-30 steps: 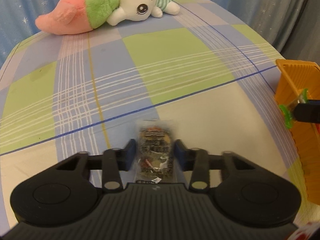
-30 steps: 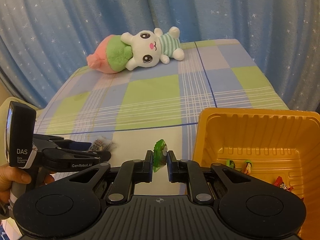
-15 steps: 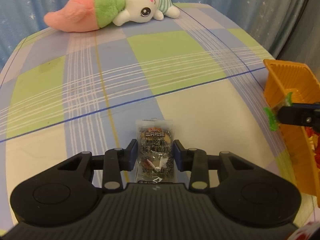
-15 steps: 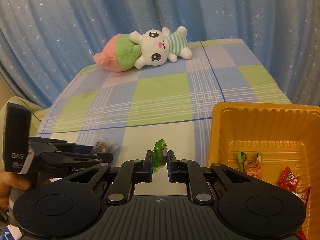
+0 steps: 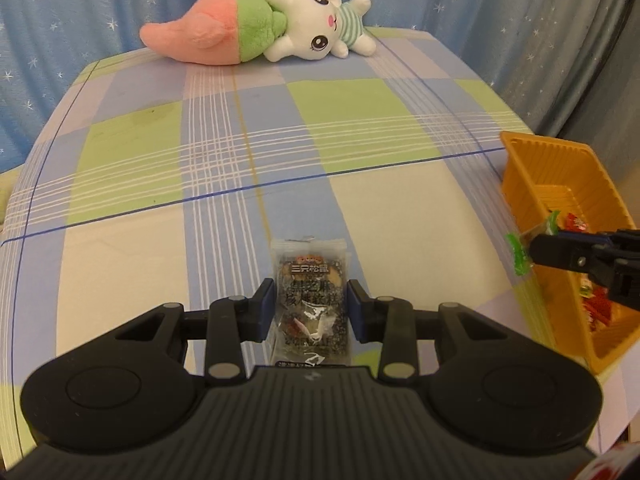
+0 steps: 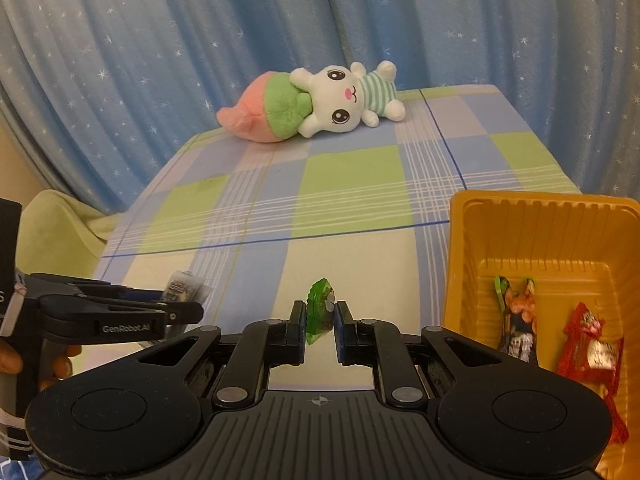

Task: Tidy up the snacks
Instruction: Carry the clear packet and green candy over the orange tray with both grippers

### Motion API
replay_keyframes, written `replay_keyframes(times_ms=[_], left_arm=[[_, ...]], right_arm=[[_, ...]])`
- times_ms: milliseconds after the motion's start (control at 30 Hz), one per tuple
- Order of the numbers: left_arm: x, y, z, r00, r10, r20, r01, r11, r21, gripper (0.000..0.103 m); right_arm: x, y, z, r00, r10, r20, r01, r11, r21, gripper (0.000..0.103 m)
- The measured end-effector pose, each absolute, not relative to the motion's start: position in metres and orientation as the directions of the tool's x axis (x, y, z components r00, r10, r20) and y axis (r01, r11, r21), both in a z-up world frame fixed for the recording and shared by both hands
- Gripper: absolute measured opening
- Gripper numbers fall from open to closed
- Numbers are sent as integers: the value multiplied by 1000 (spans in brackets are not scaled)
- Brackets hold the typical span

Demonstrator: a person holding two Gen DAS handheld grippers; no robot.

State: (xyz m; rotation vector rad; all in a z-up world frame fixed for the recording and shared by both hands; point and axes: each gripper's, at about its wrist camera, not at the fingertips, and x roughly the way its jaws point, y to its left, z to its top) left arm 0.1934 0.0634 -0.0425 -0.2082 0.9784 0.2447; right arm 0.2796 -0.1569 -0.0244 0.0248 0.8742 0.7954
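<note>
Both tongs risen, left tongs (image 5: 311,307) gripping dark packet (image 5: 309,296), right tongs (image 6: 319,322) pinching green candy (image 6: 320,312)

Clear dark-filled snack packet (image 5: 311,300) and green candy (image 6: 320,314) held aloft beside orange tray (image 6: 540,216).

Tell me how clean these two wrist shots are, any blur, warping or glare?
Left wrist view: sharp, fisheye bows the checked tablecloth edges, dark corners, small glints on the clear snack packet. Right wrist view: equally sharp, curtain folds curve outward, soft warm light, no harsh shadows, orange tray slightly shiny.
</note>
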Motion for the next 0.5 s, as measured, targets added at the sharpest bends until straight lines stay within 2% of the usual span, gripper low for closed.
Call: replay_keyframes(times_ms=[500], left_arm=[[174, -24, -4, 607, 1, -795, -142, 984, -108, 34]], right_arm=[[239, -249, -11, 467, 594, -655, -510, 786, 349, 14]])
